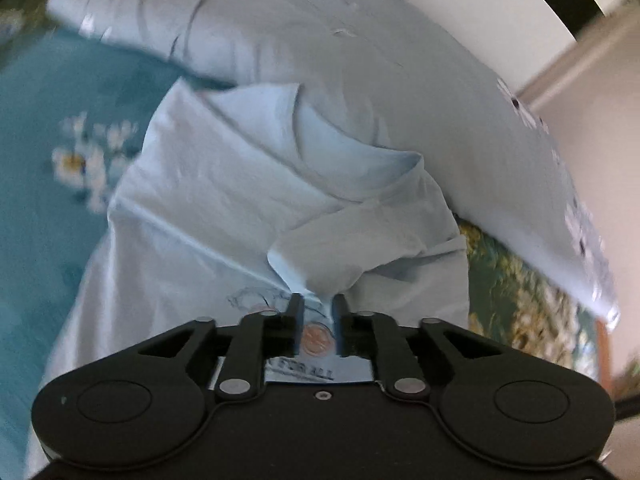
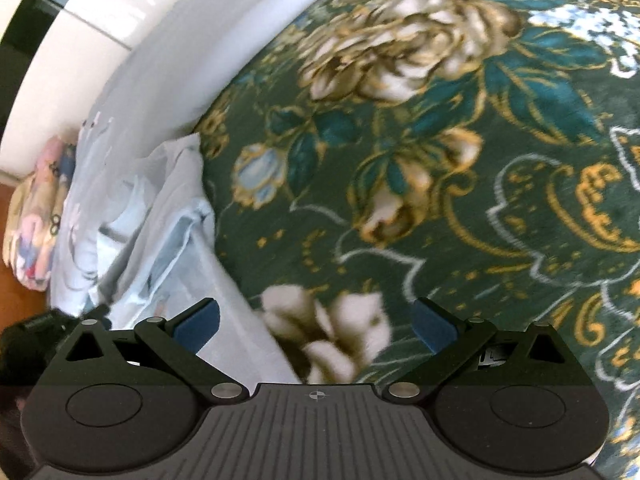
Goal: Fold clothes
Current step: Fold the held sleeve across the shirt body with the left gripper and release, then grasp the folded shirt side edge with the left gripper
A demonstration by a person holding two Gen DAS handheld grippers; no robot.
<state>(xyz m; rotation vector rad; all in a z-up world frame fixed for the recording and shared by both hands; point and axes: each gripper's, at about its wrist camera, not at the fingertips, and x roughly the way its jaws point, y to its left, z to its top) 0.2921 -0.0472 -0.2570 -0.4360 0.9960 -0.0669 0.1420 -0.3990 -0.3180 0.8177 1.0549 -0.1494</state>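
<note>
One left gripper (image 1: 317, 300) pinching pale blue shirt (image 1: 224, 184), right gripper (image 2: 316, 322) wide.

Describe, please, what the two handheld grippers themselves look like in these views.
The left gripper is matte black plastic with round pivot housings, silver pins, scissor linkages and slim black fingers. The right gripper has the same black body, a ribbed top plate with a small crosshair mark, and blue-padded fingers. No cables or sleeves show.

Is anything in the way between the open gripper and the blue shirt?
Nothing visible is. The right gripper hangs open over the flowered bedspread, and the light blue shirt lies just to its left. The left gripper already pinches the shirt's fabric.
</note>
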